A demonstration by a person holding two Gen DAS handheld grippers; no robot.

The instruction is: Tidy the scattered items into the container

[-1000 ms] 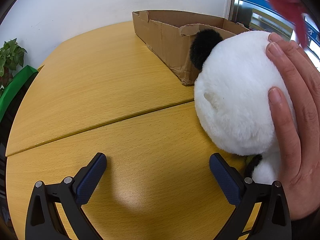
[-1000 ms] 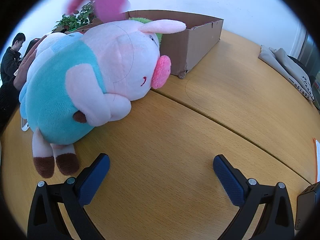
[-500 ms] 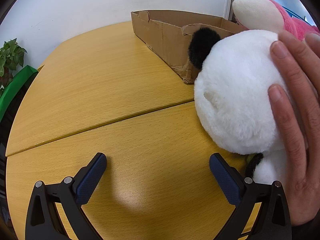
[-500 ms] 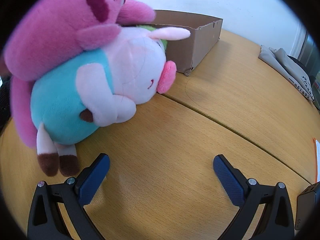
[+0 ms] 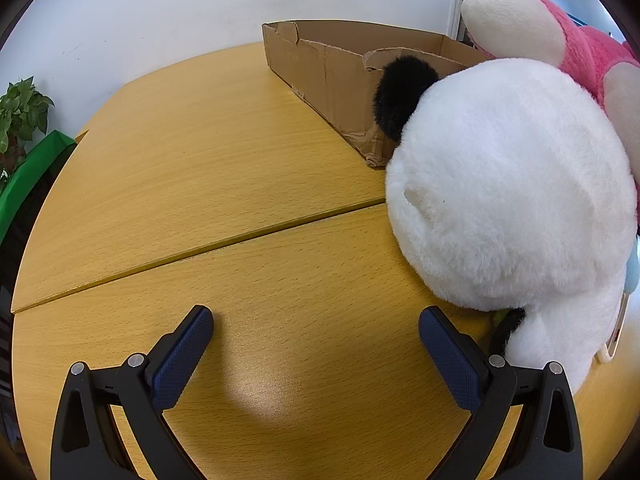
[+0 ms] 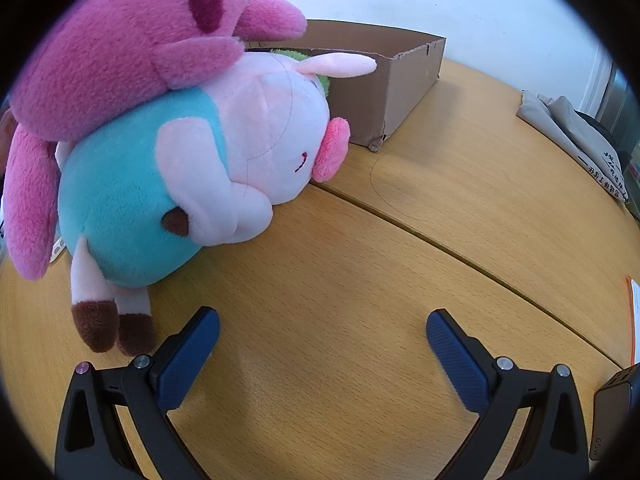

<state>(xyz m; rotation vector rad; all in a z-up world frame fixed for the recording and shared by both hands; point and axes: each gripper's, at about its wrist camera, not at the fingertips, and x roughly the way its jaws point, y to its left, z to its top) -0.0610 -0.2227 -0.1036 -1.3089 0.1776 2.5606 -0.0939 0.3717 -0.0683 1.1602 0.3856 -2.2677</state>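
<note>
**Left wrist view: three soft toys wait by the box**

Left wrist view shows the left gripper (image 5: pixel 316 330) low over the wooden table (image 5: pixel 192 176) with its blue fingers wide apart and nothing between them. A big white panda toy (image 5: pixel 508 184) sits just to its right, touching the near corner of the cardboard box (image 5: pixel 332 68). A pink toy (image 5: pixel 580 44) lies on top of the panda.

From the right wrist camera, the right gripper (image 6: pixel 323 332) is spread wide too, and holds nothing. The pig toy (image 6: pixel 192 172) in a teal shirt lies just ahead on its left side, with the pink toy (image 6: pixel 132 44) resting on top of it. Something green (image 6: pixel 316 68) already peeks out of the box (image 6: pixel 400 80).

I think the next job is to pick up one toy. The top pink one looks best to grab first, so the pile does not tumble. Squeeze a thick, squishy part, then lift it over the box wall.

A second ago a bare hand was pressing on the panda. Now the hand is gone. The pink toy was then only a blur in the air, and now it rests on the pile. Both grippers are right where they were.
</note>
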